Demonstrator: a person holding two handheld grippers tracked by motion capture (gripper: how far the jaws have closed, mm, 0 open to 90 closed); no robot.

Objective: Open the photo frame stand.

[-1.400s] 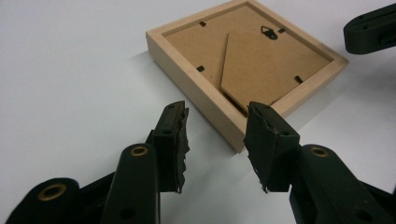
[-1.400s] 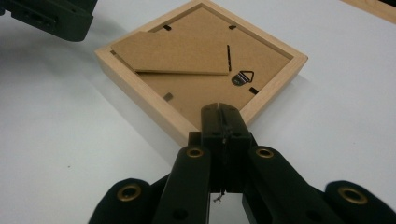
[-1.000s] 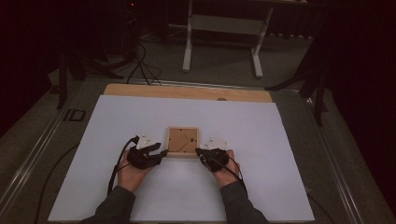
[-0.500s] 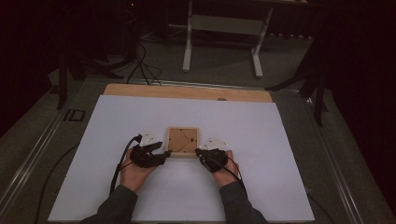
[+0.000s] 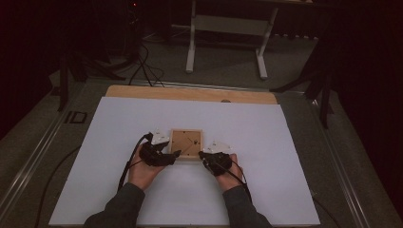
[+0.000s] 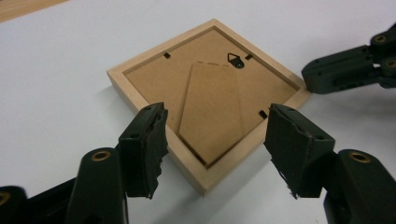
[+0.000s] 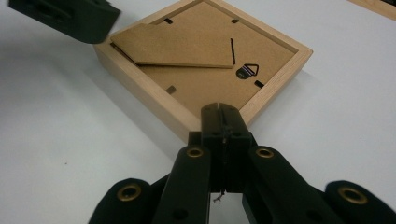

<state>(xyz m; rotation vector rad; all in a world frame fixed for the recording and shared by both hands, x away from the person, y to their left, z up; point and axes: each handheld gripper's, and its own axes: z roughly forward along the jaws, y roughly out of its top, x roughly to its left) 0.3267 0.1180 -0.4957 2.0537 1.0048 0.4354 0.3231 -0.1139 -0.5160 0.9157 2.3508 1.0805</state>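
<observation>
Since a second ago, the left gripper (image 5: 177,153) has been spreading its black jaws, and its hand has drawn slightly outward from the frame's near-left corner; the right gripper (image 5: 202,154) has kept its place; the square pale-wood picture frame (image 5: 186,143) lies as before, face down on the white table sheet (image 5: 285,156), between the two hands in the high view.

In the left gripper view, that gripper's (image 6: 212,140) jaws stand wide apart on either side of the frame's (image 6: 205,98) nearest corner; neither pad presses on the wood, so nothing is held; the corner sits in the gap between them.

In the right gripper view, the right gripper (image 7: 219,112) has its jaws pressed together, tips meeting at a frame (image 7: 201,60) corner; whether they touch the wood cannot be told, and nothing lies between them.

The frame's brown fibreboard backing (image 6: 149,79) faces up; a brown fibreboard easel stand (image 6: 210,112) lies flat on it; a small dark metal hanger (image 6: 236,59) sits near one edge; small black tabs (image 6: 166,55) line the inner rim; a strip of bare light-wood tabletop (image 5: 190,93) shows beyond the sheet's far edge.
</observation>
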